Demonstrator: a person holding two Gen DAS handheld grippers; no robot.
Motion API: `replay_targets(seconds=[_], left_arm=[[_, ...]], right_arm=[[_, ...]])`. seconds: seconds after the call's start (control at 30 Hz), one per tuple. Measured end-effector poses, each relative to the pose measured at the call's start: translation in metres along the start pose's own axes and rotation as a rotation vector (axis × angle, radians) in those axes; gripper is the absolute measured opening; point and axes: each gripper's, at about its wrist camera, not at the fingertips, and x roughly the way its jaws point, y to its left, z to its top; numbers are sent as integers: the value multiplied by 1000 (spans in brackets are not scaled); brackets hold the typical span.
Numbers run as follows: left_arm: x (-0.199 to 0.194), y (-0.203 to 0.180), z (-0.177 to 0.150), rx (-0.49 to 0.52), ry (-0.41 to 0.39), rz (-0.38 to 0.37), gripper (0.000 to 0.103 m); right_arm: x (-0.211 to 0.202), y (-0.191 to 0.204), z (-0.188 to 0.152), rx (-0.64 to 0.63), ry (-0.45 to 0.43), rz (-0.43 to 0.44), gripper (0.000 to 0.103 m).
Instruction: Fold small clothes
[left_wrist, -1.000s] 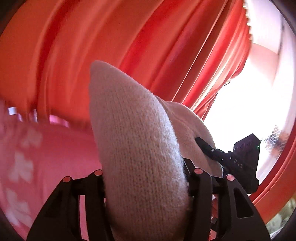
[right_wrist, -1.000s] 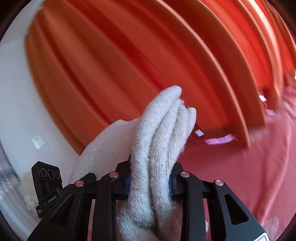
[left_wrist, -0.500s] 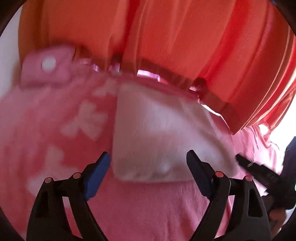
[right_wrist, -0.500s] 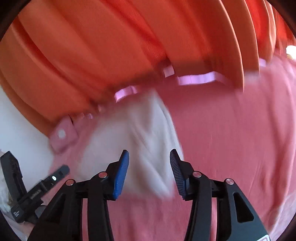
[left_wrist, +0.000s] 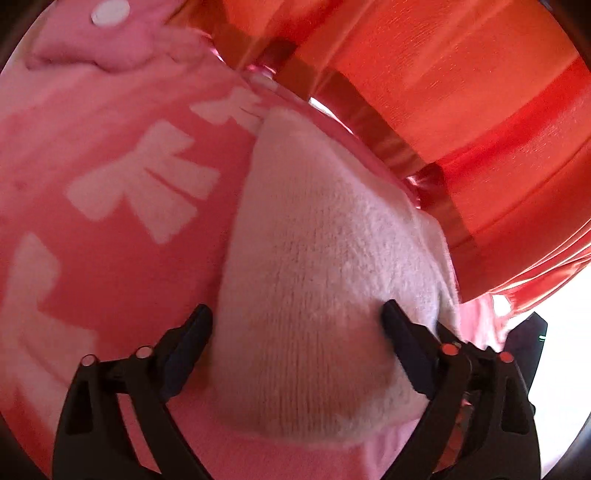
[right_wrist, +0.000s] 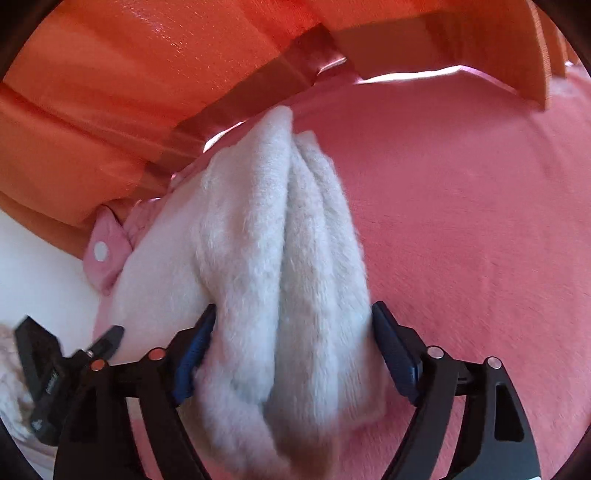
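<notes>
- Now one white knitted garment lies on a pink blanket, close to the hem of an orange curtain.
- Left tongs: two black fingers, spread wide. Having opened within the last second, they have just eased in a little. The left finger stands just off the garment's edge; the right tip dents the knit. The garment lies between them, not clamped.
- Right tongs: two fingers with blue pads, which have just been opening. A bunch of about three thick folds fills the gap; both pads sit at its sides, and I cannot tell whether they still pinch it.
- Three white bow prints show fully or partly on the blanket.
- One pink tab with a white round snap lies at the blanket's far corner.
</notes>
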Motion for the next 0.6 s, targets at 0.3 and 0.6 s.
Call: replay_targets(seconds=[0.3, 0.6], left_arm=[[-63, -50, 15, 150, -217, -149, 52], [-41, -79, -11, 302, -186, 210, 59]], right_arm=[[-91, 56, 15, -170, -246, 52, 28], [-83, 34, -2, -189, -198, -229, 37]])
